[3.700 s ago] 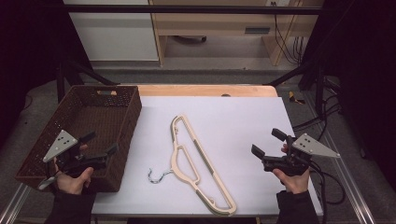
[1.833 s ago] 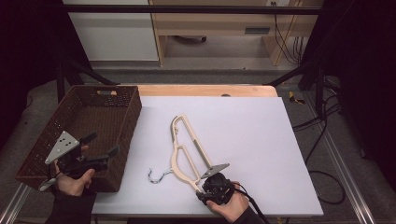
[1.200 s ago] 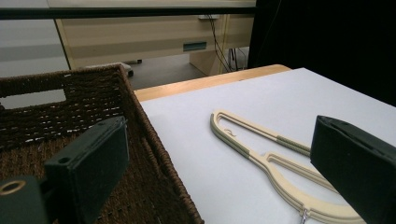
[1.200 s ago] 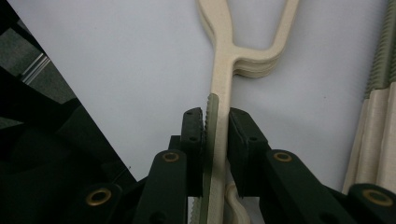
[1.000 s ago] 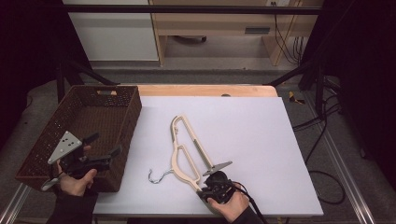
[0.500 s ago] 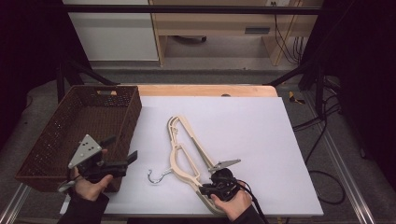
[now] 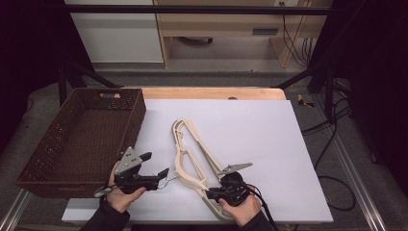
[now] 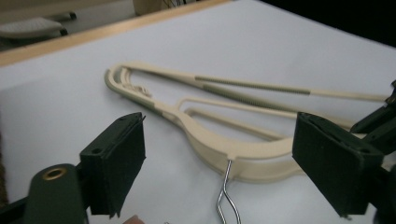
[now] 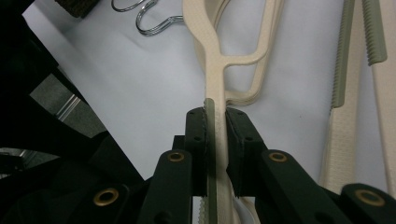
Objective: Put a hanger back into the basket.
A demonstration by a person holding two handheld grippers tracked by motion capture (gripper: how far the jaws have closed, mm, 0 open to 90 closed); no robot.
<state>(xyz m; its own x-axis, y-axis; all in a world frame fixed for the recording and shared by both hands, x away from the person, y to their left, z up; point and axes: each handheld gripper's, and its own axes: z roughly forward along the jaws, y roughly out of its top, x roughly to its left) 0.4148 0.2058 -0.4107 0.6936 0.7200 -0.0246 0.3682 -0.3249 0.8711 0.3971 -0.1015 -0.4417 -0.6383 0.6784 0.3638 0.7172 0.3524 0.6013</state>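
Since the earlier high-view frame, the left hand-held gripper [image 7: 162,174] has come from the basket [image 7: 72,144] to the metal hook [image 7: 169,179] of the hangers [image 7: 190,161], which lie on the white surface [image 7: 269,144]. From the left gripper view, its jaws stand apart, just been closing, around the hook [image 8: 226,196] without touching. From the right gripper view, the right hand-held gripper [image 9: 216,126] is clamped on a hanger arm [image 9: 212,60].
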